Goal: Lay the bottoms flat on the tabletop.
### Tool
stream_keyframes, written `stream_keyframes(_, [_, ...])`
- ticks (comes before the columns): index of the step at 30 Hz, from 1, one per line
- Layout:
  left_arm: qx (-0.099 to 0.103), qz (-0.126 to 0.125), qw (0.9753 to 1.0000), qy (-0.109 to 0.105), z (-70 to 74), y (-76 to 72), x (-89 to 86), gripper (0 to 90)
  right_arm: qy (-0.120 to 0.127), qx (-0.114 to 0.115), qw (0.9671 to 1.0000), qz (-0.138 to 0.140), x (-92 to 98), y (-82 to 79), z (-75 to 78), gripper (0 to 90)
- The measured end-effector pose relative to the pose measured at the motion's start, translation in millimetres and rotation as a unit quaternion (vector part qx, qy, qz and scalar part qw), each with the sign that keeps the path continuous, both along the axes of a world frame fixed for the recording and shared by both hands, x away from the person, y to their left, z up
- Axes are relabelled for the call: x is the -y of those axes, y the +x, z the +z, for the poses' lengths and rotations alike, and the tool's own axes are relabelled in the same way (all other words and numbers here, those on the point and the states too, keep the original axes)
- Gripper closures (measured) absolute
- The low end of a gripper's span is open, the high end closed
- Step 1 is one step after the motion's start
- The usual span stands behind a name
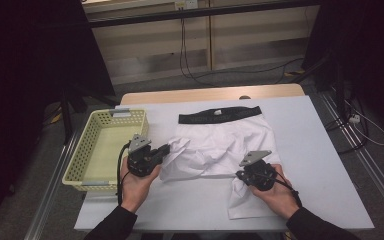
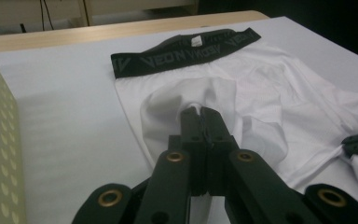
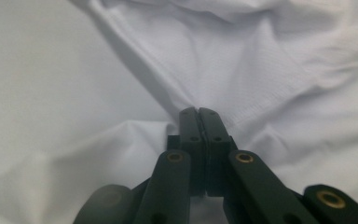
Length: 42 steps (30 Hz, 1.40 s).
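White boxer shorts (image 1: 225, 142) with a black waistband (image 1: 220, 116) lie on the white-covered table, waistband at the far side. My left gripper (image 1: 167, 149) is shut on the cloth at the shorts' left leg, which is lifted and folded inward; in the left gripper view the jaws pinch a white fold (image 2: 200, 109) of the shorts (image 2: 261, 93). My right gripper (image 1: 240, 174) is shut on the right leg's hem near the front edge; in the right gripper view its closed jaws (image 3: 198, 112) bite the white fabric (image 3: 242, 60).
A pale yellow perforated basket (image 1: 87, 145) stands at the table's left edge, right beside my left hand. The table cover (image 1: 320, 165) is bare to the right of the shorts. Floor cables (image 1: 190, 75) run beyond the far edge.
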State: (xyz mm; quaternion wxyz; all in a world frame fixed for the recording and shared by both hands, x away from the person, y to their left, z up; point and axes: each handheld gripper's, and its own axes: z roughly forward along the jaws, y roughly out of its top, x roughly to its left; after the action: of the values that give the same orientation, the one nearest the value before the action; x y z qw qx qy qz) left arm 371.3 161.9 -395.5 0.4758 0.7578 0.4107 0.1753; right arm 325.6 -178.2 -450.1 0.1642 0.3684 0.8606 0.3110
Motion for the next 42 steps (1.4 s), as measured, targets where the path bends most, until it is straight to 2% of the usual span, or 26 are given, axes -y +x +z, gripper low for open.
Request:
stream_keyframes(2, [-0.009, 0.000, 1.0000, 0.001, -3.4, -0.9, 0.2, 89.6, 0.005, 0.001, 0.9999, -0.012, 7.9, -0.9, 2.0, 90.0])
stream_keyframes(5, [-0.013, -0.006, 0.9998, 0.012, -8.7, -3.8, 0.6, 89.5, 0.000, 0.001, 0.9995, -0.032, 18.1, -2.3, 1.9, 90.0])
stream_keyframes(8, [-0.024, -0.012, 0.9995, 0.019, -14.2, -6.3, 1.1, 89.3, 0.009, -0.001, 0.9993, -0.036, 21.2, -2.2, 1.6, 89.1])
stream_keyframes(11, [-0.030, -0.021, 0.9988, 0.032, -20.7, -11.6, 3.2, 87.4, 0.020, 0.000, 0.9997, -0.017, 16.0, -2.7, 1.2, 77.8])
stream_keyframes(14, [-0.026, -0.024, 0.9989, 0.029, -19.6, -14.5, 4.8, 78.3, 0.032, 0.008, 0.9994, 0.004, 7.4, -3.3, 2.6, 66.0])
stream_keyframes(18, [-0.008, -0.031, 0.9991, 0.028, -15.8, -17.1, 6.0, 69.1, 0.043, 0.022, 0.9985, 0.026, -6.0, -1.7, 5.8, 59.8])
stream_keyframes(20, [-0.006, -0.034, 0.9990, 0.028, -14.9, -17.5, 7.0, 68.2, 0.050, 0.024, 0.9977, 0.039, -16.4, 0.0, 7.3, 58.0])
stream_keyframes(22, [-0.001, -0.043, 0.9986, 0.029, -14.7, -18.1, 8.3, 67.8, 0.054, 0.023, 0.9968, 0.053, -27.0, 1.9, 7.0, 58.1])
stream_keyframes(25, [-0.004, -0.057, 0.9975, 0.042, -17.1, -18.1, 12.5, 67.7, 0.055, 0.012, 0.9953, 0.078, -46.7, 4.4, 3.0, 60.5])
stream_keyframes(28, [-0.008, -0.078, 0.9951, 0.060, -22.5, -15.3, 16.9, 67.2, 0.047, 0.005, 0.9938, 0.101, -67.0, 4.4, -3.4, 62.5])
stream_keyframes(30, [-0.010, -0.080, 0.9943, 0.071, -27.2, -12.2, 19.1, 65.7, 0.042, 0.001, 0.9923, 0.117, -80.0, 4.9, -7.0, 65.1])
stream_keyframes(31, [-0.011, -0.079, 0.9936, 0.080, -29.4, -9.9, 19.8, 64.0, 0.044, 0.000, 0.9920, 0.118, -84.9, 4.8, -7.8, 65.0])
stream_keyframes(34, [-0.025, -0.079, 0.9930, 0.083, -34.6, -5.5, 21.9, 62.2, 0.030, 0.005, 0.9918, 0.124, -93.8, 6.8, -10.5, 65.6])
stream_keyframes(38, [-0.028, -0.079, 0.9922, 0.092, -37.9, -1.4, 22.5, 62.1, 0.039, 0.010, 0.9933, 0.109, -96.3, 12.6, -12.7, 66.5])
stream_keyframes(40, [-0.029, -0.078, 0.9921, 0.094, -38.3, -0.5, 21.8, 62.2, 0.045, 0.013, 0.9934, 0.105, -96.7, 14.7, -14.0, 71.8])
stream_keyframes(41, [-0.029, -0.076, 0.9922, 0.094, -38.5, -0.5, 21.6, 62.1, 0.044, 0.014, 0.9937, 0.103, -96.9, 14.4, -13.7, 83.9])
stream_keyframes(42, [-0.028, -0.075, 0.9923, 0.095, -38.7, -0.5, 21.5, 62.1, 0.038, 0.017, 0.9940, 0.101, -97.0, 13.8, -13.3, 89.1])
